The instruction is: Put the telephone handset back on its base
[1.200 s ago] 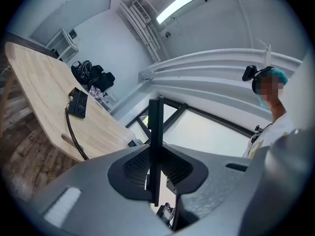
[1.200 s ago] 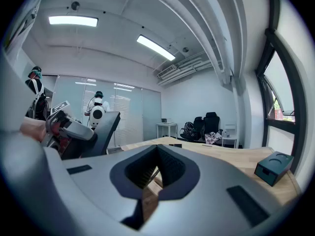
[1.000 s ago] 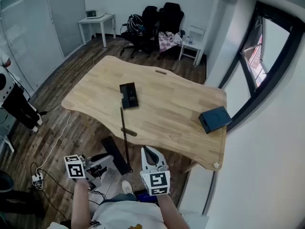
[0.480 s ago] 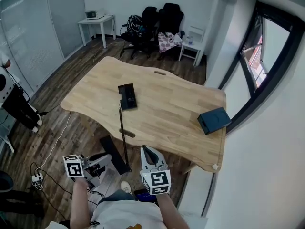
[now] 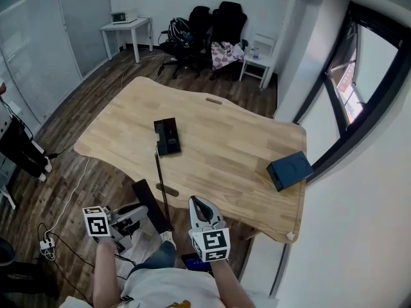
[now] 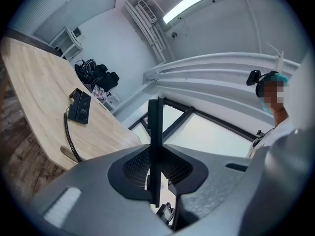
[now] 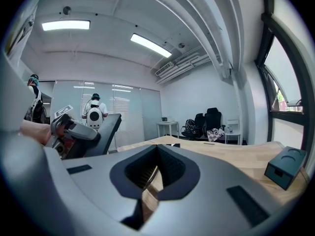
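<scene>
Pinched edge-on between the jaws of the left tool [image 5: 131, 218]: the black handset [image 5: 151, 205], held off the tabletop [image 5: 225, 143], out past its near edge and above the wooden floor [image 5: 58, 117]. Pressed together on nothing: the jaws of the right tool [image 5: 200, 209], just right of the handset and pointing toward the tabletop. From the handset up over the near edge, a coiled cord [image 5: 159, 175], ending at the phone base [image 5: 167, 136]. Flat on the tabletop's left-middle, that base. Well apart at the right edge, a dark blue box [image 5: 290, 170]. Beyond the far side, black office chairs [image 5: 205, 27] and a small white table [image 5: 125, 23].
</scene>
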`<state>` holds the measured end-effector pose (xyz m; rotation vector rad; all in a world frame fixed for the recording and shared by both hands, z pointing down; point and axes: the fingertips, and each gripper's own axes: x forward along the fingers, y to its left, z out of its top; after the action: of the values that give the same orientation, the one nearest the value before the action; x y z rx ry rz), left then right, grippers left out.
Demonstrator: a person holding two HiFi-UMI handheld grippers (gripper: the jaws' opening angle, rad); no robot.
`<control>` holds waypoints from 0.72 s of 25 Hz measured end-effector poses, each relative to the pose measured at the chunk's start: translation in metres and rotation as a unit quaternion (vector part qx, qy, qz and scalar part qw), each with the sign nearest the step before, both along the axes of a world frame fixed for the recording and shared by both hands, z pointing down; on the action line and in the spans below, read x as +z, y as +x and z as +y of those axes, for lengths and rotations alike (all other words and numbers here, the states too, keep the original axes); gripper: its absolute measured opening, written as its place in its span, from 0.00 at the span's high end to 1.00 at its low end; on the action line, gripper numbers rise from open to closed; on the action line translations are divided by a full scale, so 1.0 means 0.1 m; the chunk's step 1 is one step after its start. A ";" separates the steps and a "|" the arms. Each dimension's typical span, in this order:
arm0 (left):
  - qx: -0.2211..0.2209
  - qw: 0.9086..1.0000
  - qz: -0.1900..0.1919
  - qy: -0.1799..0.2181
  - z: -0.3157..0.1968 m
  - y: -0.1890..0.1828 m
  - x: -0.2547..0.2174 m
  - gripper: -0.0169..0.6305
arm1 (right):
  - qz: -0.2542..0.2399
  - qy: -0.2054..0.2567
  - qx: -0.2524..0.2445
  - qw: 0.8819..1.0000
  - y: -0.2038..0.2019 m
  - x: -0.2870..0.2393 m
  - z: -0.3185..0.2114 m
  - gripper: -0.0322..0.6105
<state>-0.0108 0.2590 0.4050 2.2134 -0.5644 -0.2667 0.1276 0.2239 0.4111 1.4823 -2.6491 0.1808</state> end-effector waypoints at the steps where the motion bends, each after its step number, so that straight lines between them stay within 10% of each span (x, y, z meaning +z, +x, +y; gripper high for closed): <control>1: 0.001 1.000 0.002 -0.002 -0.12 -0.01 0.03 0.87 | 0.001 -0.002 0.002 1.000 -0.01 0.02 -0.12 0.94; 18: 0.074 0.995 0.028 -0.053 -2.51 -0.51 0.37 0.87 | 0.036 -0.052 0.045 0.997 -0.62 0.36 -2.37 0.94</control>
<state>-0.0619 0.0077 0.4419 2.1265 -0.3728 -0.2158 0.0660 -0.0133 0.4467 1.5466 -2.4783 0.2648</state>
